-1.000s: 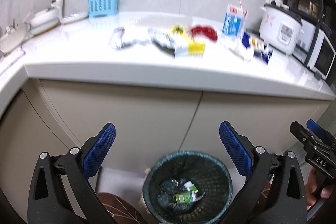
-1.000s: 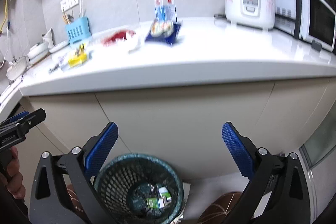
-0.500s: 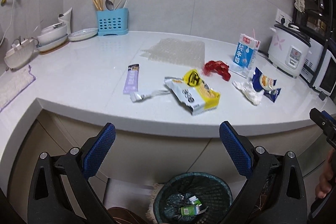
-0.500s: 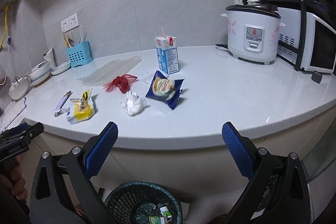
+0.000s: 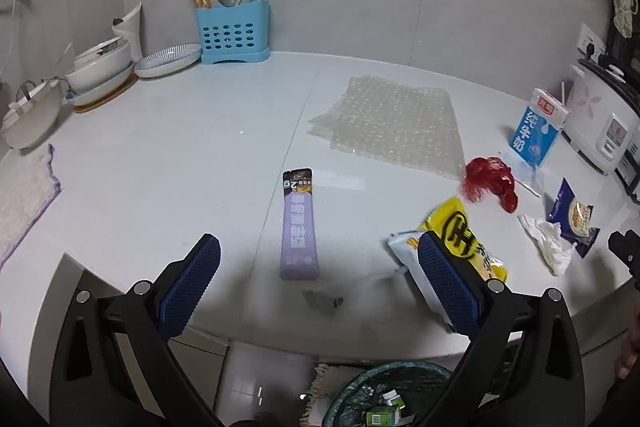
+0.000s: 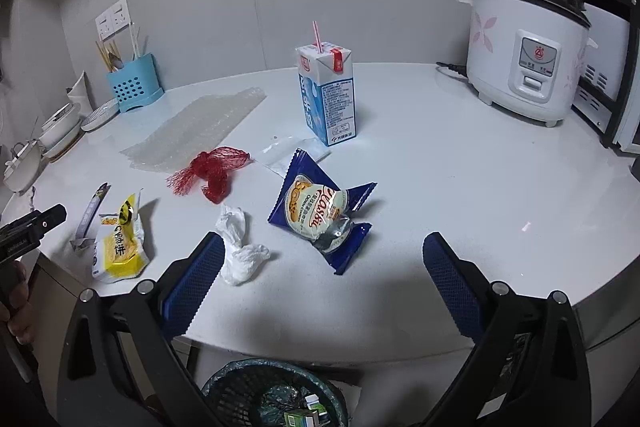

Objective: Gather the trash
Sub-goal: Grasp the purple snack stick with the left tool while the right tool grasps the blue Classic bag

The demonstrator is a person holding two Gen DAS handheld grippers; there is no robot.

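Note:
My left gripper [image 5: 316, 283] is open and empty above the counter's front edge, with a purple stick packet [image 5: 299, 227] lying between its fingers. A yellow snack bag [image 5: 460, 243] lies by its right finger. My right gripper [image 6: 320, 279] is open and empty, just in front of a blue cookie wrapper [image 6: 324, 215] and a crumpled white tissue [image 6: 240, 247]. A red mesh net [image 6: 212, 171], a blue milk carton [image 6: 328, 95] with a straw and a bubble wrap sheet [image 6: 200, 127] lie farther back. A mesh trash bin [image 6: 276, 399] stands on the floor below.
A white rice cooker [image 6: 524, 51] and a microwave stand at the right. A blue utensil holder [image 5: 232, 31], bowls [image 5: 100, 67] and a plate [image 5: 168, 59] sit at the back left. A cloth [image 5: 24, 187] lies at the left counter edge [image 5: 100, 275].
Both grippers have risen from bin level below the counter to above the countertop and moved forward toward the trash. Both stayed open and empty.

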